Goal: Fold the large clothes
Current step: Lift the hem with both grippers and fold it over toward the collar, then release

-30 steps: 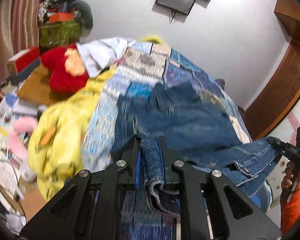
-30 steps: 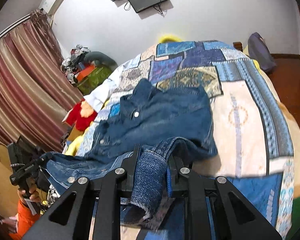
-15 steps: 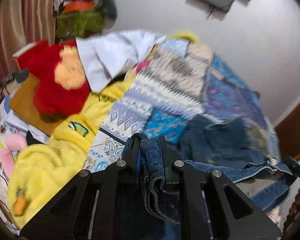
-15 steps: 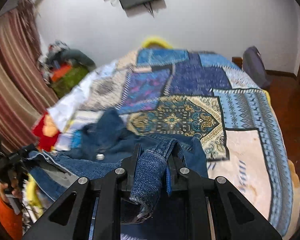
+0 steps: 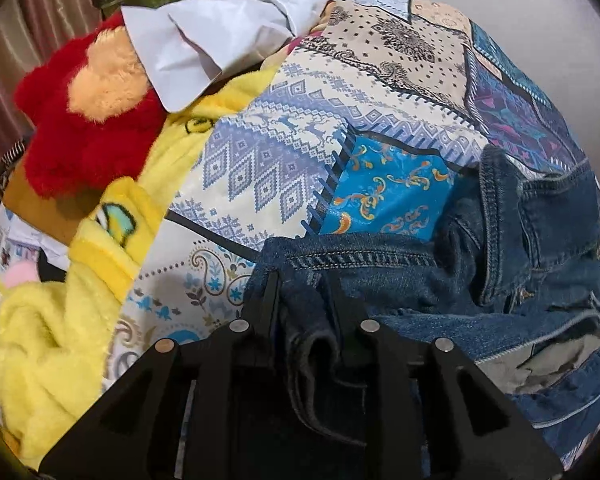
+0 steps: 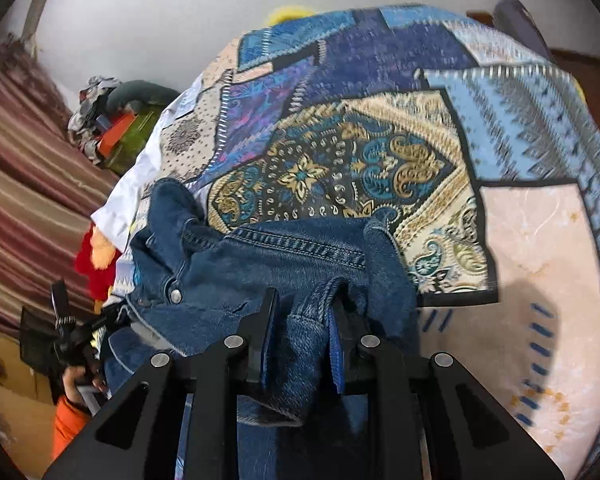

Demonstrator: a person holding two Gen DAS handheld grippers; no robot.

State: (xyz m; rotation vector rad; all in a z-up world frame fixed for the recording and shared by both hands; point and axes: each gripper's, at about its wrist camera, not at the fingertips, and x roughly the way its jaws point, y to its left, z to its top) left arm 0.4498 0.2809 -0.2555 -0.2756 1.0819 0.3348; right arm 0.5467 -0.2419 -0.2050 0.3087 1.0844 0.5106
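1. The denim jacket lies bunched on the bed, ahead of and right of the left tool, its stitched hem turned up and its pale inner side showing at lower right.
2. The left tool pinches a thick fold of the denim between its two black fingers; the cloth sags back toward the camera.
3. In the right wrist view the jacket spreads ahead and to the left of the right tool, one metal snap button showing near the collar.
4. The right tool also grips a doubled denim edge, with blue pads against the cloth.
5. Under the jacket is a patchwork bedspread in blue, cream and purple panels.
6. Left of the left tool lie a yellow fleece blanket, a red plush toy and a white cloth overlapping it.
7. Far left of the right tool, a hand in an orange sleeve holds the other tool before striped curtains.
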